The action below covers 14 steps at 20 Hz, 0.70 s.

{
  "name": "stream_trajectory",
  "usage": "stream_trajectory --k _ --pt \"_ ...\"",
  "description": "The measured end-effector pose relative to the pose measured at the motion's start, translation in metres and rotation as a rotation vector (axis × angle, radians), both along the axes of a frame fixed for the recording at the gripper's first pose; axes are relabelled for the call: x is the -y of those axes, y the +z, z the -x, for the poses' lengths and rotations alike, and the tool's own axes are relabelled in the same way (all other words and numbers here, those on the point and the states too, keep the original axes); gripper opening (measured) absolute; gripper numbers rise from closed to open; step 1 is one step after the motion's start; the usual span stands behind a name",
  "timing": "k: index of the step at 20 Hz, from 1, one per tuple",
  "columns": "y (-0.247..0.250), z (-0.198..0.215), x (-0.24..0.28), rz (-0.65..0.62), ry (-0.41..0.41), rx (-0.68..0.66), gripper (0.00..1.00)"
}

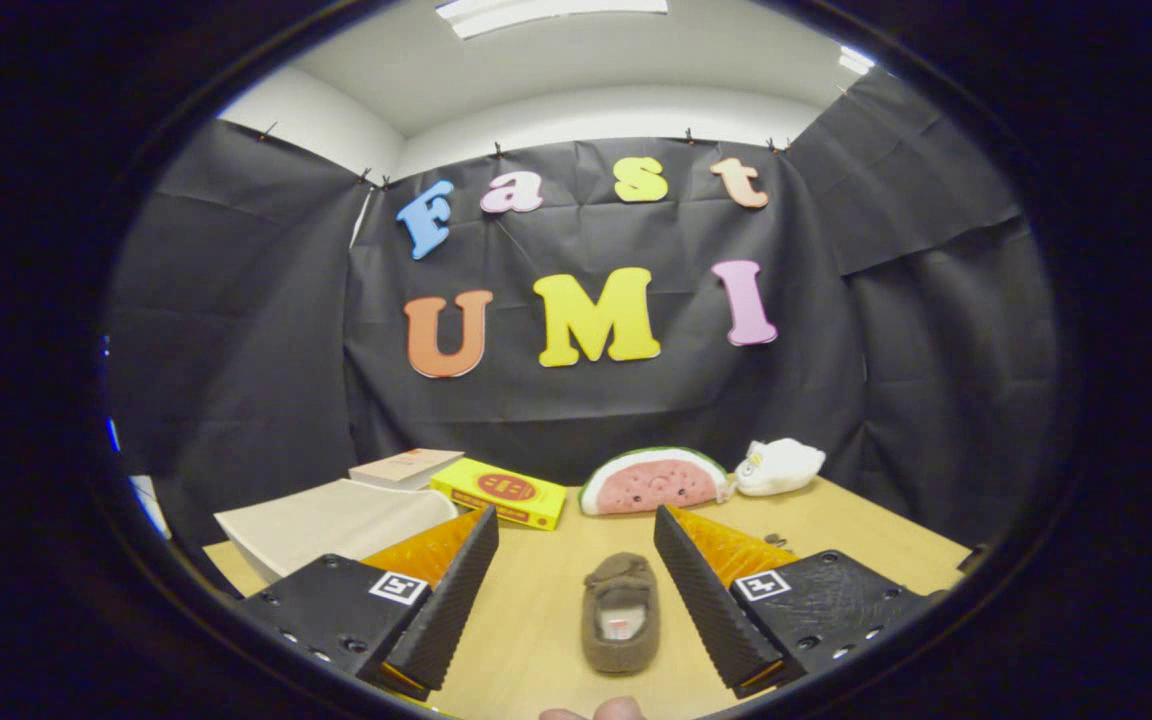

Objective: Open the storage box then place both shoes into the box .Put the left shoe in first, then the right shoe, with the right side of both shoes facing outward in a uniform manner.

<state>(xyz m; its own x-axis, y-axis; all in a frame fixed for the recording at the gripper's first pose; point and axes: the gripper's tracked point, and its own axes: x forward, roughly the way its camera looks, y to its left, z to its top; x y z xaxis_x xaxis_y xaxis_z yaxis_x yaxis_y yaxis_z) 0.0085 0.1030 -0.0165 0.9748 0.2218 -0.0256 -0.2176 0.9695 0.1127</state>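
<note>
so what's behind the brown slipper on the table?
Beyond the brown slipper, which lies between the open tongs, sit a watermelon plush, a yellow box and a white plush. The finger hides the table beside it.

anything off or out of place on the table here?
Only one brown fuzzy slipper lies on the wooden table, between the open tool's fingers; the task needs two. Nothing spilled or damaged.

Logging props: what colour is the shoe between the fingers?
Brown shoe, pale lining; gripper view, gripper open.
</note>
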Motion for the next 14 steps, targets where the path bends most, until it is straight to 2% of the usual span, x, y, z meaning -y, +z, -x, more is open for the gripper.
stream_trajectory --k 4,14 --pt "-0.014 -0.009 -0.039 -0.048 0.071 -0.054 0.95" --pt "-0.056 -0.03 -0.132 -0.113 0.189 -0.186 0.95"
